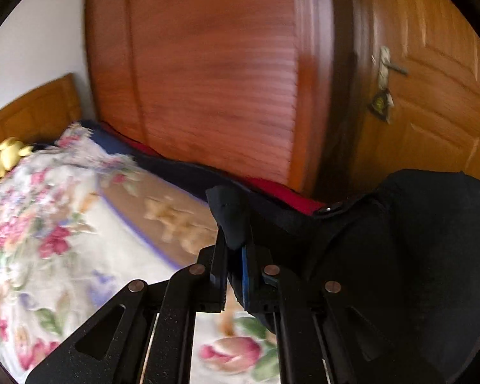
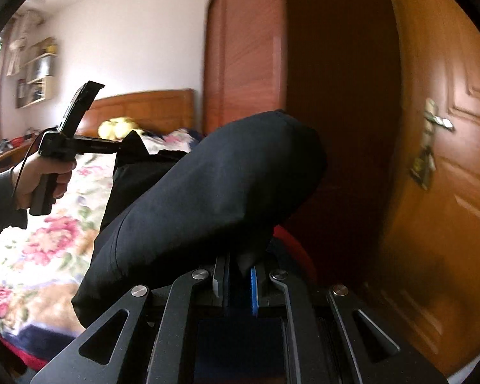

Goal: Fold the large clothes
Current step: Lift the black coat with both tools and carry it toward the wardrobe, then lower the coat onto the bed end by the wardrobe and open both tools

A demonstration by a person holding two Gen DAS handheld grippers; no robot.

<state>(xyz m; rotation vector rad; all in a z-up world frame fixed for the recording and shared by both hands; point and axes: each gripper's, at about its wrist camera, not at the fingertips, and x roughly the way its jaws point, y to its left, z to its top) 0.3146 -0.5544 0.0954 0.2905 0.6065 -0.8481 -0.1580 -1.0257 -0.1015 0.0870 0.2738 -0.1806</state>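
Right wrist | floral bed [image 2: 32,256] | wooden door [image 2: 448,160] | both hand-held grippers clamp black garment [image 2: 214,192]

A home bedroom: a bed with a floral quilt [image 1: 48,224] and wooden headboard [image 2: 144,105] at left, a louvred wardrobe [image 1: 208,80] centre, a panelled door [image 1: 432,96] right

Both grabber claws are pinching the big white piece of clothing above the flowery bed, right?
Not quite: the clothing is black, not white. The left wrist view shows the left gripper shut on the black fabric garment, and the right wrist view shows the right gripper pinching it too, above the flowery bedspread.
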